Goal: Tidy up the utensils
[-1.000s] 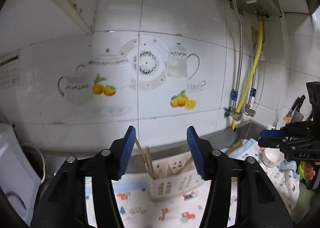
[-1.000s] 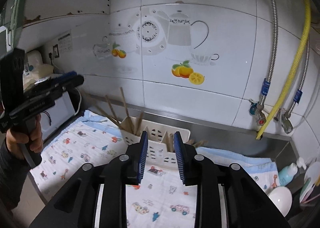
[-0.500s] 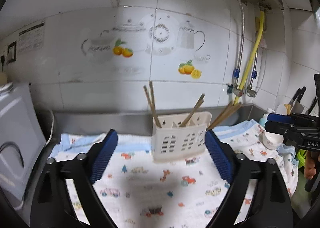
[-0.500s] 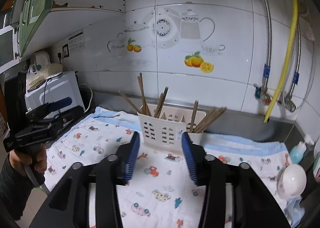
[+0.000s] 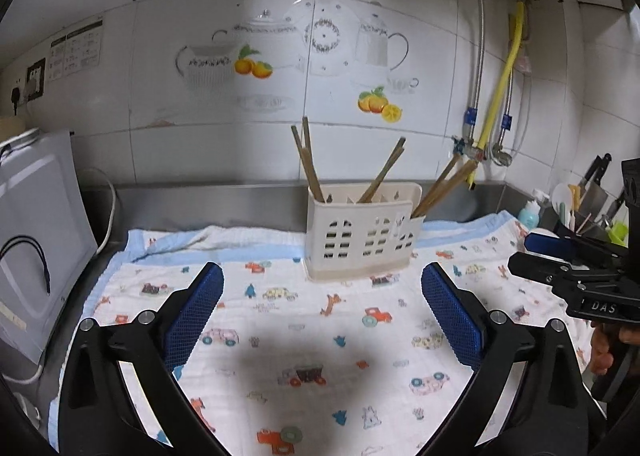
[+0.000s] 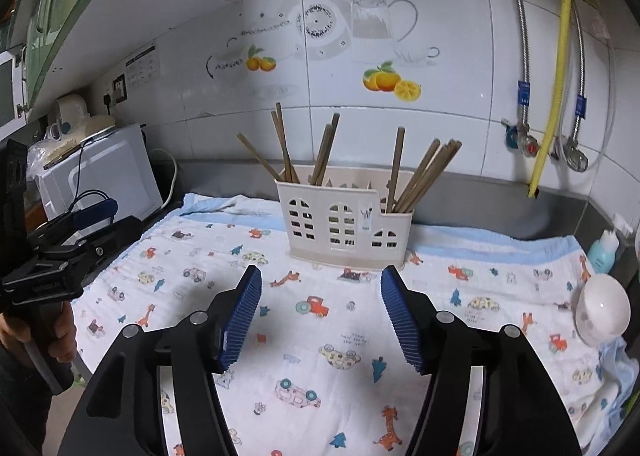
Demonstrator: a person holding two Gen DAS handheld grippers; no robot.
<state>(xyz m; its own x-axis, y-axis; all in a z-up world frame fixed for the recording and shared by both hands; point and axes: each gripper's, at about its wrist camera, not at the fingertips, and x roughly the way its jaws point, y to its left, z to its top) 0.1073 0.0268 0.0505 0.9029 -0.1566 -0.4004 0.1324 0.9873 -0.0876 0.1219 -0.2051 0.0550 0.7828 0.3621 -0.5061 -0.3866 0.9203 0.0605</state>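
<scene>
Blue-padded fingers of the left gripper (image 5: 322, 312) are spread wide with nothing held between them, hovering above a patterned cloth (image 5: 280, 336). The right gripper (image 6: 320, 320) is likewise held parted and empty over the same cloth, aimed toward the wall. Ahead of both, a cream plastic utensil holder (image 6: 344, 216) with window-shaped cut-outs is seen standing upright on the cloth near the steel backsplash. Wooden chopsticks (image 6: 424, 174) are stood in its compartments, leaning at different angles, most bunched at its right end.
</scene>
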